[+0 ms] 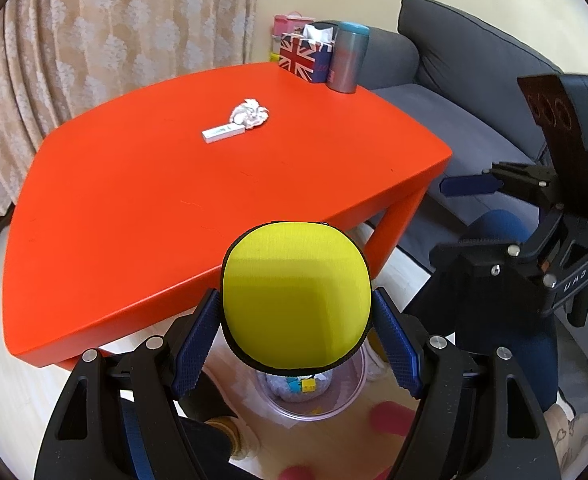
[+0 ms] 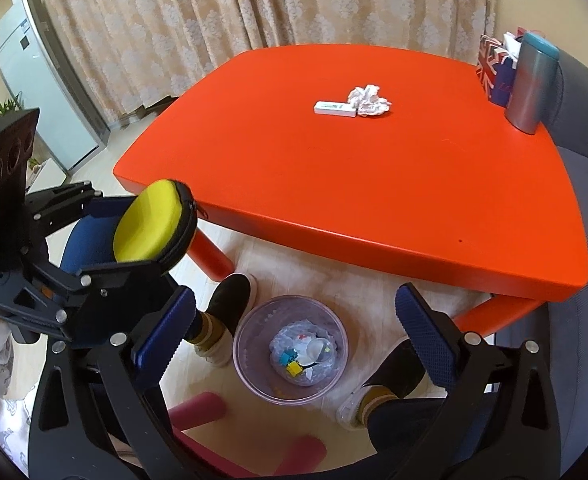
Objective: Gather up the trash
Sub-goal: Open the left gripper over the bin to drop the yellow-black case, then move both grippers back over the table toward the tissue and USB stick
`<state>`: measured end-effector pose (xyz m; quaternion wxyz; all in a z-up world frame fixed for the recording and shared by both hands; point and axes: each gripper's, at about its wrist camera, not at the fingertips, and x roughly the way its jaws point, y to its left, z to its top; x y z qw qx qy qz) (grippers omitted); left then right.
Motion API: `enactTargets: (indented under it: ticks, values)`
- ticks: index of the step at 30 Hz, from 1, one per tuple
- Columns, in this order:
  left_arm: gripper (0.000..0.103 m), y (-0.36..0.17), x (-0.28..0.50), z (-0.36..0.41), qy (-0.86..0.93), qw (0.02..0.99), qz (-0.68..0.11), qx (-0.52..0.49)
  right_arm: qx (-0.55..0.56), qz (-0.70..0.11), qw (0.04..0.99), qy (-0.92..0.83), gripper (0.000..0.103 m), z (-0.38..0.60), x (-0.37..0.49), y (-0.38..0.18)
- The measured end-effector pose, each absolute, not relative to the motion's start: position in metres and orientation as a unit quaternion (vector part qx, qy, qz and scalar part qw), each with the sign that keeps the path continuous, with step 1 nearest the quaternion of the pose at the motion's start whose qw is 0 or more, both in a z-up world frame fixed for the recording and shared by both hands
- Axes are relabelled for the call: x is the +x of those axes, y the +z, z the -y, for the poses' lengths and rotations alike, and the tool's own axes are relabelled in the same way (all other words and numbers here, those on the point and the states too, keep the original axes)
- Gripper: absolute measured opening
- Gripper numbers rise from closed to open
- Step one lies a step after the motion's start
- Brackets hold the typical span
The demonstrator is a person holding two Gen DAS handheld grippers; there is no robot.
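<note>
Trash bin (image 1: 336,398) half-hidden behind yellow case (image 1: 296,296) (pinched by left gripper (image 1: 297,344)); right gripper (image 2: 294,320) spread.

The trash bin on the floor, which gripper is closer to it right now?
Right, though it's close. The right gripper hangs open directly over the trash bin; the left gripper, clamping the yellow case, sits off to its side.

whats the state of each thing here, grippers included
left gripper: shut on the yellow zip case, held above the bin
right gripper: open, empty
bin: upright on the floor, trash inside
crumpled tissue: on the red table
white stick: lying flat, beside the tissue
tumbler: upright
</note>
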<state>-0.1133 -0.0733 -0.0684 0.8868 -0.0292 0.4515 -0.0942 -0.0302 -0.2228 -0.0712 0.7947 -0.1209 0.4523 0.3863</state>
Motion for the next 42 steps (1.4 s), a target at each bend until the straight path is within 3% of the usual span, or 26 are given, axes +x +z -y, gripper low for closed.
enactTargets:
  ticks: [15, 17, 20, 42]
  values:
    - [0.075, -0.079, -0.106, 0.091, -0.118, 0.877, -0.465, -0.022, -0.103, -0.448, 0.807, 0.372, 0.098, 0.244, -0.024, -0.064]
    - [0.091, -0.079, -0.105, 0.091, -0.117, 0.879, -0.461, -0.025, -0.103, -0.448, 0.807, 0.371, 0.098, 0.244, -0.024, -0.063]
    - [0.095, -0.079, -0.104, 0.091, -0.112, 0.881, -0.458, -0.031, -0.102, -0.448, 0.807, 0.371, 0.098, 0.246, -0.024, -0.063]
    - [0.095, -0.058, -0.097, 0.068, -0.074, 0.891, -0.445, -0.043, -0.098, -0.443, 0.809, 0.374, 0.098, 0.236, -0.019, -0.05]
